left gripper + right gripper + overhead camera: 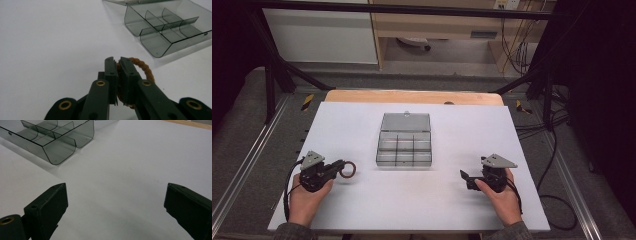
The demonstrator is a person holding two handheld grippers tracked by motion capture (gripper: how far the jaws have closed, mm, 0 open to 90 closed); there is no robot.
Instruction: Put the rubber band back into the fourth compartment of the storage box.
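Left gripper (337, 169) left of smoky clear plastic divided box (404, 145), jaws clenched on brown twisted rope ring (348, 170) — likely bound for a compartment; right gripper (468, 179) right of it — jaws released, idle.

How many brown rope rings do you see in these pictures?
1. The brown rope ring is clamped in the left gripper, near the left front corner of the open compartment box. The compartments look empty.
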